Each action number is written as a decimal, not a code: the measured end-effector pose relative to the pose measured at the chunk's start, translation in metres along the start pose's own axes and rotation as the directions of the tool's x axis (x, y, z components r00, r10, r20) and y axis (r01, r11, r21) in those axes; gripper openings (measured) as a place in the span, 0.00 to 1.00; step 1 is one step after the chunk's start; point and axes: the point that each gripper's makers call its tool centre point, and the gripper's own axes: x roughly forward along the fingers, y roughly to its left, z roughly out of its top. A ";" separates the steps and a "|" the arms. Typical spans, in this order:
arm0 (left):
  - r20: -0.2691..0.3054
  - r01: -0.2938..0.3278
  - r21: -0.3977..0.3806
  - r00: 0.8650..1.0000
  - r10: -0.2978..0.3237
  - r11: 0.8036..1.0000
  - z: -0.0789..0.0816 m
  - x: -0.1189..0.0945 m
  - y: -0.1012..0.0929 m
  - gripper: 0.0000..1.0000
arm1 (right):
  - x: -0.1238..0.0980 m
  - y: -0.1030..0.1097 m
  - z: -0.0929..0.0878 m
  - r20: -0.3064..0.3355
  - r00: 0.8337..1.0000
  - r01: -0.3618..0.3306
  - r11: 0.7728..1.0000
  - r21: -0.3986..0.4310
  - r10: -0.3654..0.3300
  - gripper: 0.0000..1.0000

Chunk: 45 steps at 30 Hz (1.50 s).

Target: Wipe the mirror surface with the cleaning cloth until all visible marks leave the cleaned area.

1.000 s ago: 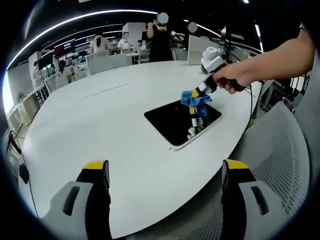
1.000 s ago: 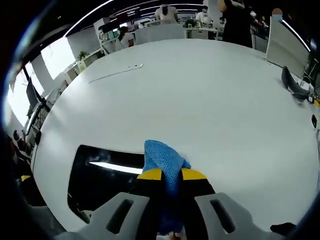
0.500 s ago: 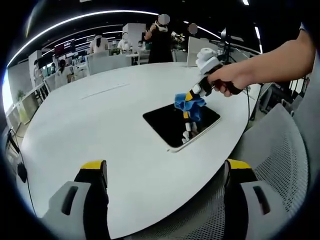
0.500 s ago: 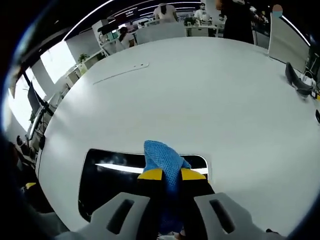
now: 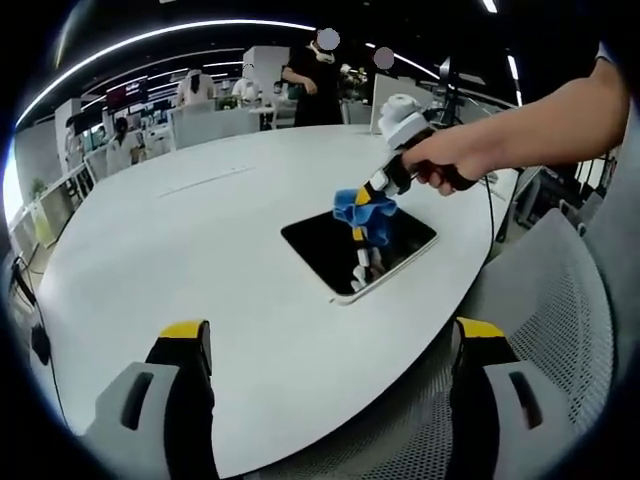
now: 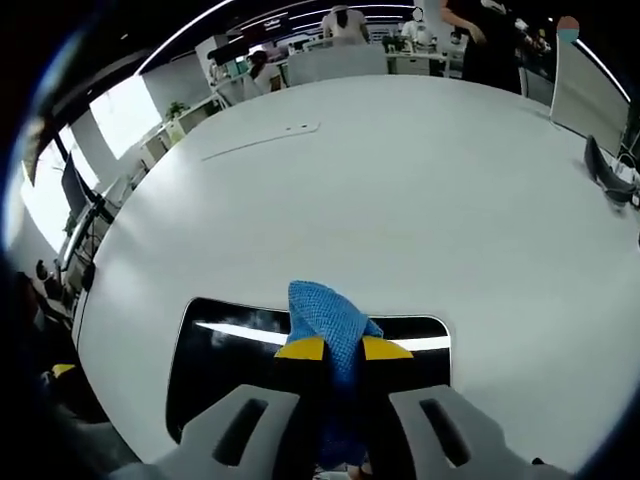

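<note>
Gripping the blue cloth [image 6: 328, 322] between closed jaws, the right gripper [image 6: 334, 349] hangs over the mirror [image 6: 240, 370] lying flat on the white desk [image 6: 400, 190]. Left gripper [image 5: 330, 345] spread wide, holding nothing, near the desk's near edge.

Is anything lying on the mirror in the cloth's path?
Nothing visible does. The right gripper holds the blue cloth over the mirror, whose dark surface shows bare around it on the white table.

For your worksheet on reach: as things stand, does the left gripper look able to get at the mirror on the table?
Probably yes. The left gripper is open, held back near the table's edge, with bare tabletop between it and the mirror. The right gripper, clamping the cloth, already occupies the far part.
</note>
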 end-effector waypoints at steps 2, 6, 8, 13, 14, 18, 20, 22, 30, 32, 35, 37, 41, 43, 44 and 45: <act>-0.003 0.001 -0.003 1.000 -0.001 1.000 -0.001 0.000 0.000 0.99 | 0.002 0.006 0.000 -0.002 1.000 -0.011 1.000 -0.006 0.011 0.06; -0.008 0.008 -0.003 1.000 -0.008 1.000 -0.002 0.001 -0.001 0.99 | 0.005 0.020 0.002 -0.005 1.000 -0.028 0.999 -0.039 0.028 0.06; -0.007 0.009 -0.003 1.000 -0.009 1.000 -0.001 0.001 -0.001 0.99 | 0.007 0.025 0.003 -0.004 1.000 -0.031 0.998 -0.051 0.031 0.06; -0.012 -0.003 0.003 1.000 0.003 1.000 -0.003 0.001 0.001 0.99 | 0.009 0.037 0.003 -0.003 0.999 -0.036 0.995 -0.098 0.036 0.06; -0.025 -0.012 0.012 1.000 0.012 1.000 -0.005 0.002 0.002 0.99 | 0.010 0.040 0.003 -0.006 0.999 -0.035 0.994 -0.102 0.034 0.06; -0.018 0.010 0.004 1.000 -0.010 1.000 -0.004 0.001 -0.002 0.99 | 0.012 0.049 0.004 -0.014 0.999 -0.049 0.994 -0.100 0.048 0.05; -0.018 0.011 0.007 1.000 -0.011 1.000 -0.004 0.001 -0.002 0.99 | 0.013 0.054 0.005 -0.013 0.998 -0.056 0.994 -0.093 0.055 0.05; -0.014 0.012 0.010 1.000 -0.011 1.000 -0.003 0.001 -0.002 0.99 | 0.016 0.061 0.006 -0.013 0.997 -0.073 0.994 -0.086 0.072 0.05; 0.001 0.004 0.019 1.000 -0.004 1.000 -0.001 0.001 -0.001 0.99 | 0.023 0.088 0.008 -0.018 0.993 -0.122 0.981 -0.150 0.121 0.05; 0.006 0.008 0.017 1.000 -0.008 1.000 0.000 0.001 -0.002 0.99 | 0.024 0.093 0.008 -0.018 0.993 -0.118 0.982 -0.148 0.117 0.05; 0.006 0.009 0.023 1.000 -0.009 1.000 -0.001 0.001 -0.003 0.99 | 0.025 0.100 0.009 -0.022 0.990 -0.144 0.983 -0.115 0.142 0.05; 0.009 0.009 0.029 1.000 -0.009 1.000 -0.001 0.001 -0.003 0.99 | 0.026 0.103 0.009 -0.024 0.990 -0.144 0.983 -0.112 0.142 0.05; 0.007 0.010 0.032 1.000 -0.011 0.999 -0.002 0.002 -0.002 0.99 | 0.028 0.110 0.009 -0.026 0.989 -0.151 0.982 -0.118 0.149 0.05; 0.007 0.009 0.033 1.000 -0.009 0.999 -0.002 0.003 -0.002 0.99 | 0.029 0.113 0.010 -0.028 0.987 -0.158 0.981 -0.111 0.156 0.05; 0.007 0.008 0.034 1.000 -0.008 0.999 -0.003 0.003 -0.002 0.99 | 0.029 0.115 0.010 -0.028 0.987 -0.162 0.981 -0.108 0.160 0.05; 0.008 0.006 0.034 1.000 -0.006 0.999 -0.002 0.003 -0.001 0.99 | 0.029 0.116 0.010 -0.028 0.987 -0.163 0.980 -0.110 0.161 0.05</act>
